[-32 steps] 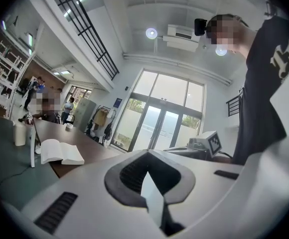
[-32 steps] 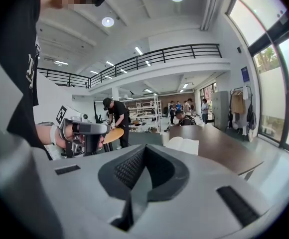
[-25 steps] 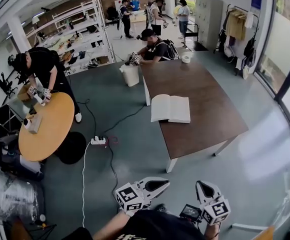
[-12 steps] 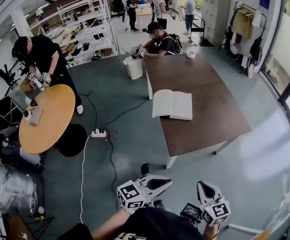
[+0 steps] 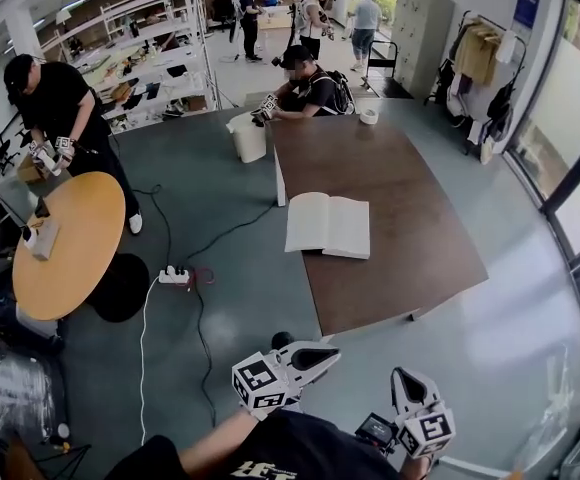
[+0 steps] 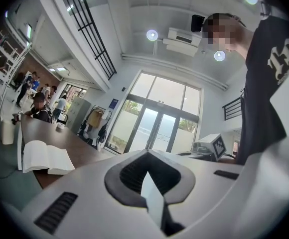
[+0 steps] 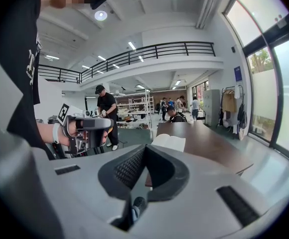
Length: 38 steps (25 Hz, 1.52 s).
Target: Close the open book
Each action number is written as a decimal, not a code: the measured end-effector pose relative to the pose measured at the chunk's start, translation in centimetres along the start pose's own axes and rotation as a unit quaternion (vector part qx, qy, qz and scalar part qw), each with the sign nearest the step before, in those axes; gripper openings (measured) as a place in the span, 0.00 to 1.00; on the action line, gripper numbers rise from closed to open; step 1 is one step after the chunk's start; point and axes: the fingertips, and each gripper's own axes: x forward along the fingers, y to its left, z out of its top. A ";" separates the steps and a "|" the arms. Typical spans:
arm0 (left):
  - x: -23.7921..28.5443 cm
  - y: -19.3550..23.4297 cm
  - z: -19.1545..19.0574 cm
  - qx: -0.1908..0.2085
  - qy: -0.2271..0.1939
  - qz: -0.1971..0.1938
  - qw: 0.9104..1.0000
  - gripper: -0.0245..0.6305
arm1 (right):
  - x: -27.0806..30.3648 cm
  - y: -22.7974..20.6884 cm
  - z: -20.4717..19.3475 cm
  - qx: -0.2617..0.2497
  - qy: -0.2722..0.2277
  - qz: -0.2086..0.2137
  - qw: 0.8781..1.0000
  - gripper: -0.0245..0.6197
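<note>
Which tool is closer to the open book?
Left, by a little. The left tool is short of the table, in line with the book; the right tool is further back and off to the right.

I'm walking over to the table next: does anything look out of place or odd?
The open book lies on the brown table, at its left edge in the head view, and seems to jut slightly past it. A power strip and its cables trail loose across the floor ahead. Nothing looks spilled or damaged.
</note>
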 end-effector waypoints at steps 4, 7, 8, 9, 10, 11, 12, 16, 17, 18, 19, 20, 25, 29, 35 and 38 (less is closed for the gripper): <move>2.6 3.2 1.3 -0.001 0.006 -0.004 1.000 0.05 | 2.1 -2.3 0.8 0.001 0.008 -0.005 1.000 0.02; 2.0 6.1 2.1 -0.007 0.004 -0.003 1.000 0.05 | 5.1 -2.1 1.5 0.005 0.013 -0.003 1.000 0.02; 2.1 7.1 2.3 -0.010 0.002 -0.004 1.000 0.05 | 6.1 -2.4 1.9 0.004 0.014 -0.002 1.000 0.02; 2.3 7.9 2.5 -0.014 0.001 -0.005 1.000 0.05 | 6.9 -2.7 2.3 0.003 0.016 -0.002 1.000 0.02; 2.4 8.7 2.5 -0.017 0.001 -0.007 1.000 0.05 | 7.9 -3.1 2.6 0.003 0.017 -0.002 1.000 0.02; 2.6 9.6 2.6 -0.020 0.002 -0.007 1.000 0.05 | 8.9 -3.5 2.8 0.003 0.018 -0.002 1.000 0.02; 2.7 10.6 2.7 -0.022 0.004 -0.007 1.000 0.05 | 10.1 -3.8 3.1 0.002 0.020 -0.002 1.000 0.02; 3.2 15.2 4.1 -0.025 0.008 -0.008 1.000 0.05 | 14.9 -5.0 4.8 -0.002 0.024 -0.002 1.000 0.02; 3.3 16.3 4.6 -0.025 0.007 -0.008 1.000 0.05 | 16.0 -5.2 5.2 -0.003 0.024 0.000 1.000 0.02; 3.4 17.4 5.2 -0.024 0.007 -0.008 1.000 0.05 | 17.1 -5.4 5.7 -0.005 0.023 0.002 1.000 0.02; 3.5 18.5 5.7 -0.022 0.008 -0.007 1.000 0.05 | 18.1 -5.5 6.3 -0.007 0.023 0.005 1.000 0.02; 3.6 19.6 6.2 -0.020 0.009 -0.006 1.000 0.05 | 19.2 -5.7 6.8 -0.010 0.023 0.007 1.000 0.02; 3.5 24.4 8.0 -0.014 0.013 0.003 1.000 0.05 | 23.4 -6.4 8.3 -0.021 0.034 0.014 0.999 0.02; 3.0 27.4 8.5 -0.014 0.011 0.011 1.000 0.05 | 26.1 -6.4 8.9 -0.022 0.036 0.021 0.999 0.02; 2.4 29.9 9.4 -0.029 0.013 0.021 0.999 0.05 | 29.1 -6.6 10.8 -0.035 0.049 0.026 0.998 0.02; 2.1 30.8 9.6 -0.036 0.013 0.024 0.999 0.05 | 30.4 -6.6 11.7 -0.041 0.052 0.031 0.997 0.02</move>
